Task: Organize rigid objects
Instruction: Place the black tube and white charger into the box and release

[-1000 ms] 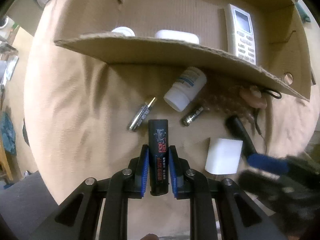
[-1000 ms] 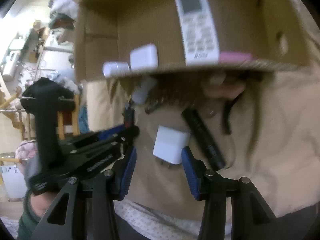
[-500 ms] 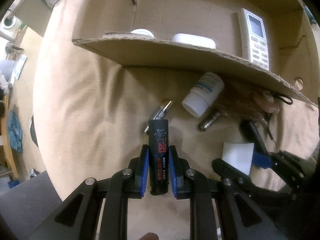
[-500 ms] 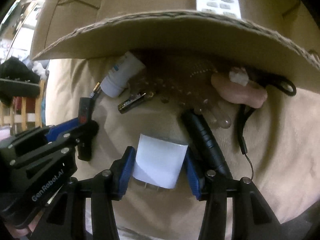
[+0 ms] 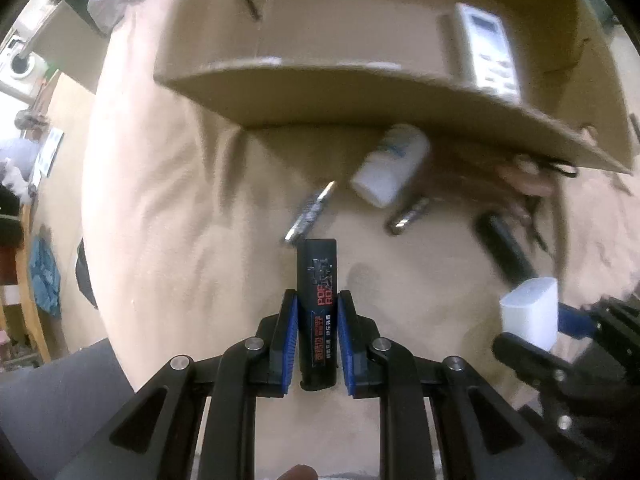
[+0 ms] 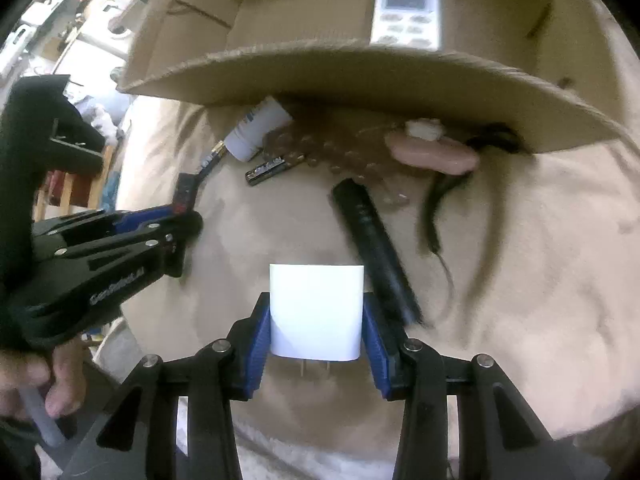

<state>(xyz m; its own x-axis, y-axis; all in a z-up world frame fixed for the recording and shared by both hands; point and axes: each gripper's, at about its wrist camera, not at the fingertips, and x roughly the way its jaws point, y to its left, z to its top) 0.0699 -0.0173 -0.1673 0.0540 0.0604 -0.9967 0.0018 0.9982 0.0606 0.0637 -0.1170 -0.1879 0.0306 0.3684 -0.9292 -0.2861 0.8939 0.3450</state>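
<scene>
The slim black rectangular lighter with red lettering [image 5: 318,304] is clamped between the blue-padded fingers of the left gripper [image 5: 318,342], its free end pointing to twelve o'clock above the tan cloth-covered table [image 5: 168,208]. The white square plug-in charger block [image 6: 317,312] sits between the fingers of the right gripper [image 6: 317,338], which are closing on it, pads against both its sides, metal prongs showing beneath. In the right wrist view a black cylindrical flashlight [image 6: 374,252] lies at one o'clock from the charger, touching the right finger. At eleven o'clock lie a dark AA battery [image 6: 266,171] and a white plastic pill bottle [image 6: 258,128], at the wall of the brown cardboard box [image 6: 360,76]. Inside the box rests a white remote control [image 6: 407,10].
</scene>
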